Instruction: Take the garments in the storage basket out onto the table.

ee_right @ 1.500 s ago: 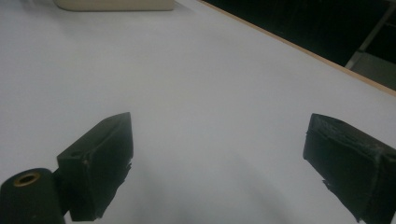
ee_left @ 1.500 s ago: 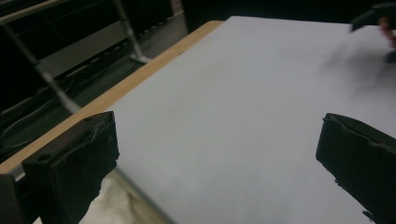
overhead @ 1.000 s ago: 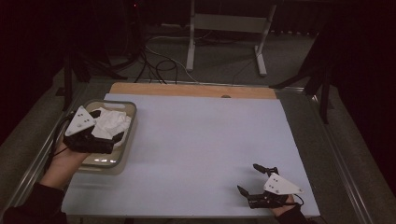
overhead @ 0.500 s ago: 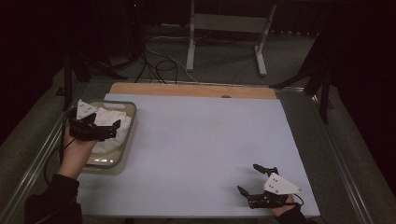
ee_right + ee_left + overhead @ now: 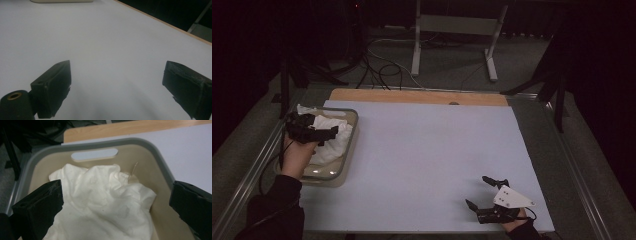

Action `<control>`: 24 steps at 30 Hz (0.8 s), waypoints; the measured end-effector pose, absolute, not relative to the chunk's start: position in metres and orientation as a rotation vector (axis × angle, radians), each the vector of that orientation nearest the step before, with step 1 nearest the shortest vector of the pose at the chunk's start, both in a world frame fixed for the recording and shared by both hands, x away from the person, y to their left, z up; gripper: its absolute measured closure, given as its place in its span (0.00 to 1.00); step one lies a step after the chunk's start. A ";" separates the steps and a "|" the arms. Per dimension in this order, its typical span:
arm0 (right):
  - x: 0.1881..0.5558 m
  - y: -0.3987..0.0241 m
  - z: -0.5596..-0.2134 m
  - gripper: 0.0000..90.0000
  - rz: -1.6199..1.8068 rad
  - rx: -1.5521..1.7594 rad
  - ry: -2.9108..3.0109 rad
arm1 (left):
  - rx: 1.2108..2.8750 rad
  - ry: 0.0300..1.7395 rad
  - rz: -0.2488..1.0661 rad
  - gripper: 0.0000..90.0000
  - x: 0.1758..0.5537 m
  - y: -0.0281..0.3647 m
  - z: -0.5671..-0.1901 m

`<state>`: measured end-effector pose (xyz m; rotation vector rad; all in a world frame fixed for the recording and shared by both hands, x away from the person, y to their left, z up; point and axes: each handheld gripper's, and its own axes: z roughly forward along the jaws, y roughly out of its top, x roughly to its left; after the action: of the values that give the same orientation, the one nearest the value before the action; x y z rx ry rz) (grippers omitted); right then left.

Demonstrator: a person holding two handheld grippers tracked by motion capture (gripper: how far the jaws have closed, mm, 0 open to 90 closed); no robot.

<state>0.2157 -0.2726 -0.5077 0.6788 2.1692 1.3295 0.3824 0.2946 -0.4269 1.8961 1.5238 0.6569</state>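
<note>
White crumpled cloth [image 5: 105, 202] fills a beige tub [image 5: 160, 162] at the tabletop's [image 5: 432, 150] left edge, partly hidden by the left gripper [image 5: 115, 205], fingers released above it. Right gripper [image 5: 486, 192], fingers released, rests near-right.

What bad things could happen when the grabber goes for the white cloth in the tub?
1. The left gripper hangs open over the crumpled white cloth; it may pinch only a loose fold, which could slip out.
2. The shallow grey plastic tub sits near the table's left edge; a snagged cloth might drag it along.
3. The right gripper rests far off and may not steady the tub in time.
</note>
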 end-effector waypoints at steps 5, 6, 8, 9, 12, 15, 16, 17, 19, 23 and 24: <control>0.216 -0.272 -0.508 0.10 1.330 0.678 2.173 | 1.919 1.580 0.592 0.00 0.394 0.298 -0.437; 0.216 -0.272 -0.508 0.10 1.331 0.680 2.174 | 1.923 1.590 0.575 0.00 0.396 0.298 -0.440; 0.216 -0.272 -0.508 0.10 1.331 0.678 2.174 | 1.939 1.613 0.535 0.00 0.402 0.300 -0.444; 0.216 -0.272 -0.508 0.10 1.332 0.679 2.174 | 1.943 1.622 0.523 0.00 0.404 0.301 -0.447; 0.216 -0.272 -0.509 0.10 1.329 0.675 2.181 | 1.974 1.641 0.496 0.00 0.410 0.302 -0.453; 0.216 -0.272 -0.509 0.10 1.327 0.676 2.182 | 1.971 1.666 0.477 0.00 0.415 0.303 -0.457; 0.217 -0.272 -0.509 0.10 1.326 0.678 2.184 | 1.970 1.677 0.472 0.00 0.417 0.304 -0.458; 0.216 -0.272 -0.509 0.10 1.326 0.679 2.186 | 1.972 1.689 0.451 0.00 0.418 0.305 -0.459; 0.216 -0.272 -0.509 0.10 1.326 0.680 2.186 | 1.971 1.727 0.413 0.00 0.422 0.305 -0.462; 0.216 -0.272 -0.509 0.10 1.327 0.681 2.187 | 1.984 1.803 0.394 0.00 0.427 0.304 -0.467; 0.216 -0.272 -0.509 0.10 1.326 0.680 2.187 | 1.981 1.812 0.380 0.00 0.428 0.304 -0.469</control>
<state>0.2164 -0.2722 -0.5093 0.6802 2.1869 1.3265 0.4283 0.3040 -0.4688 1.9805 1.8125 0.3798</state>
